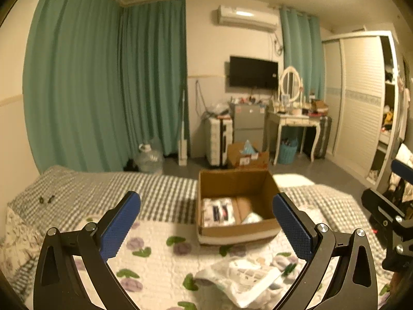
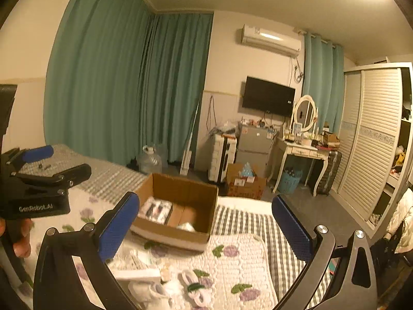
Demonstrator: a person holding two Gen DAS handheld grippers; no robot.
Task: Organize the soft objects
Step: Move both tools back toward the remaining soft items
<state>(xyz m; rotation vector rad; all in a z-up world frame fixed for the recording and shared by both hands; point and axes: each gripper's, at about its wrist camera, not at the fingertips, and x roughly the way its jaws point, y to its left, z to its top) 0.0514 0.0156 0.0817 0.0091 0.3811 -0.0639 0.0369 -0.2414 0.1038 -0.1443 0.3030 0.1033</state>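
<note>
An open cardboard box (image 1: 232,183) sits on the bed's flowered quilt (image 1: 160,255). Inside it lie a white packet with dark print (image 1: 218,211) and a small white soft bundle (image 1: 251,217). A crumpled white bag of soft items (image 1: 245,281) lies on the quilt in front of the box, below my left gripper (image 1: 205,200), which is open and empty. My right gripper (image 2: 205,201) is also open and empty, to the right of the box (image 2: 185,191). Small white sock-like pieces (image 2: 191,284) and a white packet (image 2: 136,271) lie beneath it. A hand (image 2: 20,240) holds the left gripper (image 2: 62,162).
A grey checked blanket (image 1: 160,193) covers the far part of the bed, with two small dark items (image 1: 46,199) on it. On the floor beyond are a second carton (image 1: 247,157), a water jug (image 1: 148,157), a suitcase (image 1: 219,139), a dressing table (image 1: 294,121) and a wardrobe (image 1: 361,103).
</note>
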